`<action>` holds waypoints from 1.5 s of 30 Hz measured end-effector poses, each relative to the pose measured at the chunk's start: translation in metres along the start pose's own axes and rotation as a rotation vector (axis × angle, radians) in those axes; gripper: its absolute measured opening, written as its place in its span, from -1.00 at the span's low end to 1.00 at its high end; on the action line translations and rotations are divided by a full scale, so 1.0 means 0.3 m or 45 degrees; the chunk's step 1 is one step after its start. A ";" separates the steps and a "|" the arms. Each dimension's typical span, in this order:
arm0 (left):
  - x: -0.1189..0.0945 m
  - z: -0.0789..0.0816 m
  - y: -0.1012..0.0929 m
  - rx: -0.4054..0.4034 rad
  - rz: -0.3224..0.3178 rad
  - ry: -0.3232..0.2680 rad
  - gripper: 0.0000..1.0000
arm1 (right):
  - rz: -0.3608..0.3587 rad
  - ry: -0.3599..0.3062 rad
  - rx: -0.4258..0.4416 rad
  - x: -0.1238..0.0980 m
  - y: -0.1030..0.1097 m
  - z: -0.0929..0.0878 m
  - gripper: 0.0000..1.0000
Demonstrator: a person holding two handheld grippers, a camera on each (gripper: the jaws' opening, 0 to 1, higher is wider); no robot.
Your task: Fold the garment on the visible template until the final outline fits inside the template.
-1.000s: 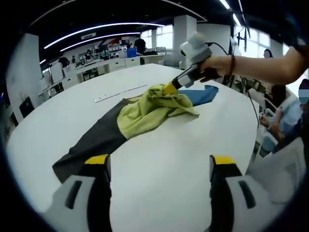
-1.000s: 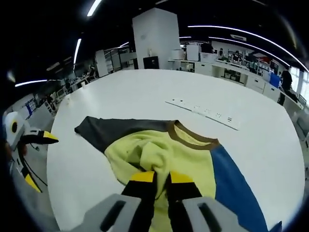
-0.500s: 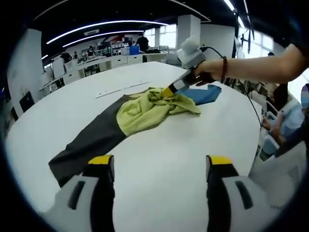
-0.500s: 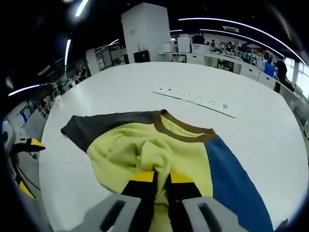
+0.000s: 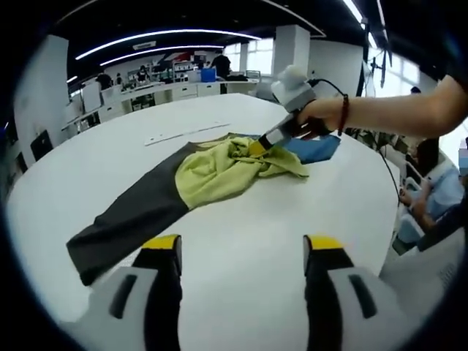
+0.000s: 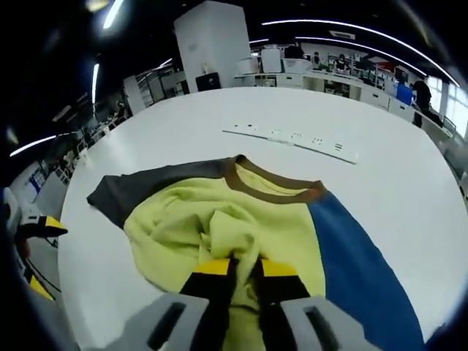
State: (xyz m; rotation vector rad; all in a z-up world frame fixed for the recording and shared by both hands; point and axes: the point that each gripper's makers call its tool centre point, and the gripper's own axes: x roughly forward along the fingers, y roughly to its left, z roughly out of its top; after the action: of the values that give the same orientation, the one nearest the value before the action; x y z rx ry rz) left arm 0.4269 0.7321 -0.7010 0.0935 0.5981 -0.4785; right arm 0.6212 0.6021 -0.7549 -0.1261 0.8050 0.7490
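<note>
Dragged slightly along the white table (image 5: 241,241), the shirt (image 6: 241,219) lies bunched mid-table, its yellow hem pinched by the right tongs (image 6: 243,268). Left tongs (image 5: 243,245) hang spread, idle. Folding underway; next, spread it flat.

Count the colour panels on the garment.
3. A dark grey sleeve stretches toward the left tongs, a bunched yellow middle is pinched by the right tongs, and a blue sleeve lies beyond. Folds may hide more.
</note>
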 end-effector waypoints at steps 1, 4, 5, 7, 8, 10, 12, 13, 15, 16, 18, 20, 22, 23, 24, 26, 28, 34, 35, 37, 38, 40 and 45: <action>0.001 0.004 0.004 0.001 0.005 -0.004 0.25 | -0.006 -0.024 0.024 -0.011 -0.002 0.010 -0.61; 0.006 0.016 0.014 -0.007 0.011 -0.017 0.18 | -0.013 -0.060 0.045 -0.046 -0.004 0.031 -0.27; 0.010 0.021 0.018 -0.012 0.014 -0.020 0.15 | -0.011 -0.073 0.056 -0.058 -0.003 0.036 -0.16; 0.019 0.035 0.023 -0.021 0.014 -0.032 0.09 | -0.013 -0.086 0.063 -0.087 -0.006 0.041 -0.05; 0.024 0.042 0.023 -0.025 0.010 -0.041 0.06 | -0.014 -0.097 0.064 -0.106 -0.008 0.042 -0.01; 0.038 0.058 0.023 -0.034 0.006 -0.054 0.00 | -0.011 -0.107 0.064 -0.130 -0.008 0.040 0.01; 0.052 0.073 0.017 -0.029 -0.003 -0.067 -0.02 | -0.007 -0.108 0.063 -0.150 -0.009 0.029 0.03; 0.059 0.078 0.015 -0.027 -0.007 -0.069 -0.03 | -0.004 -0.103 0.061 -0.158 -0.008 0.021 0.05; 0.075 0.088 0.009 -0.021 -0.021 -0.070 -0.07 | -0.006 -0.092 0.053 -0.178 -0.010 0.001 0.05; 0.082 0.092 0.008 -0.020 -0.023 -0.073 -0.09 | -0.009 -0.084 0.051 -0.186 -0.012 -0.011 0.05; 0.098 0.106 0.002 -0.016 -0.033 -0.084 -0.12 | -0.009 -0.075 0.058 -0.204 -0.012 -0.037 0.05; 0.109 0.126 -0.006 -0.027 -0.051 -0.112 -0.18 | -0.005 -0.055 0.066 -0.218 -0.007 -0.065 0.04; 0.124 0.134 -0.008 -0.028 -0.054 -0.113 -0.23 | -0.012 -0.044 0.059 -0.234 -0.002 -0.092 0.03; 0.134 0.138 -0.010 -0.024 -0.056 -0.110 -0.24 | -0.020 -0.046 0.053 -0.245 -0.001 -0.107 0.02; 0.140 0.141 -0.011 -0.020 -0.057 -0.112 -0.26 | -0.034 -0.048 0.052 -0.249 -0.003 -0.117 0.00; 0.153 0.149 -0.016 -0.017 -0.064 -0.116 -0.29 | -0.048 -0.031 0.023 -0.259 0.000 -0.147 -0.03; 0.173 0.156 -0.023 -0.020 -0.077 -0.111 -0.33 | -0.044 -0.034 0.040 -0.271 0.006 -0.168 -0.06; 0.232 0.170 -0.048 0.014 -0.097 -0.091 -0.42 | -0.041 -0.042 0.079 -0.297 0.029 -0.213 -0.19; 0.241 0.168 -0.052 0.029 -0.101 -0.080 -0.44 | -0.040 -0.038 0.081 -0.297 0.031 -0.221 -0.20; 0.264 0.166 -0.060 0.056 -0.109 -0.063 -0.47 | -0.049 -0.029 0.085 -0.301 0.033 -0.239 -0.22; 0.277 0.167 -0.062 0.065 -0.112 -0.059 -0.48 | -0.051 -0.024 0.080 -0.303 0.036 -0.248 -0.23; 0.295 0.168 -0.064 0.075 -0.118 -0.053 -0.51 | -0.059 -0.023 0.071 -0.308 0.040 -0.257 -0.28; 0.353 0.157 -0.070 0.098 -0.132 -0.018 -0.58 | -0.072 -0.009 0.036 -0.311 0.055 -0.287 -0.35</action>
State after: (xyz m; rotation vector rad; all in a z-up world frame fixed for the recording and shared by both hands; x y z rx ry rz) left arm 0.5182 0.6602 -0.7204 0.1329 0.5726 -0.6028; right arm 0.5158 0.5298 -0.7478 -0.1204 0.8020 0.6844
